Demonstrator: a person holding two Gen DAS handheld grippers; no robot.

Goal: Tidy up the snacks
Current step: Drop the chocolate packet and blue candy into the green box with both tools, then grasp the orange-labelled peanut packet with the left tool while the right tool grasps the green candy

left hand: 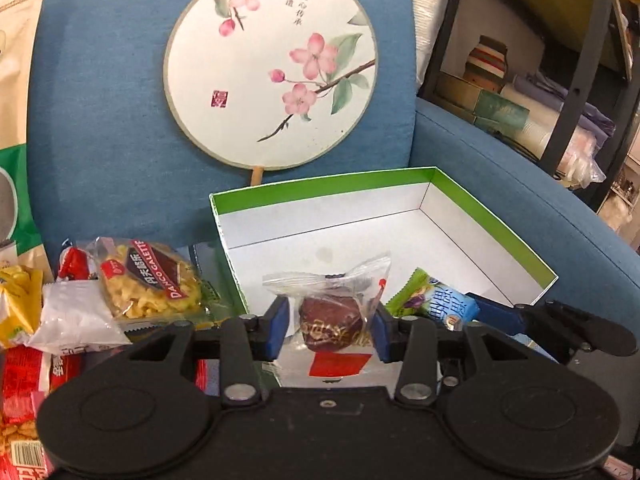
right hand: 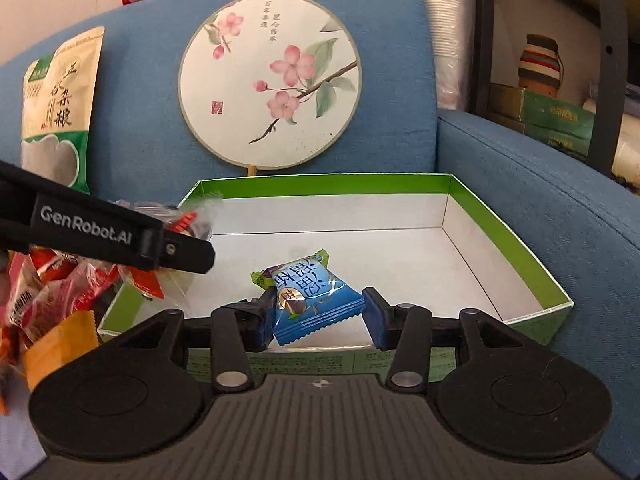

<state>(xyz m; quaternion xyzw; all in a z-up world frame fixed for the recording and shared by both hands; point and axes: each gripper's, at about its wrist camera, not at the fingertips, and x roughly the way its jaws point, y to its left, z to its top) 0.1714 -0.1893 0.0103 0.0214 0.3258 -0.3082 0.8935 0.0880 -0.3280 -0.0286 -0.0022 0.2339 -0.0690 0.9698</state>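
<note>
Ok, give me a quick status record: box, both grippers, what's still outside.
box: green-rimmed box, open, on blue sofa
left gripper: open; clear-wrapped brown cake between its jaws, at the box's left side
right gripper: open; blue packet between its jaws, over the box floor
outside: loose snacks piled left of the box

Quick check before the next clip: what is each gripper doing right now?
Left gripper: open, clear-wrapped brown pastry between its jaws, not pressed.
Right gripper: open, blue snack packet between its jaws, apparently released.
</note>
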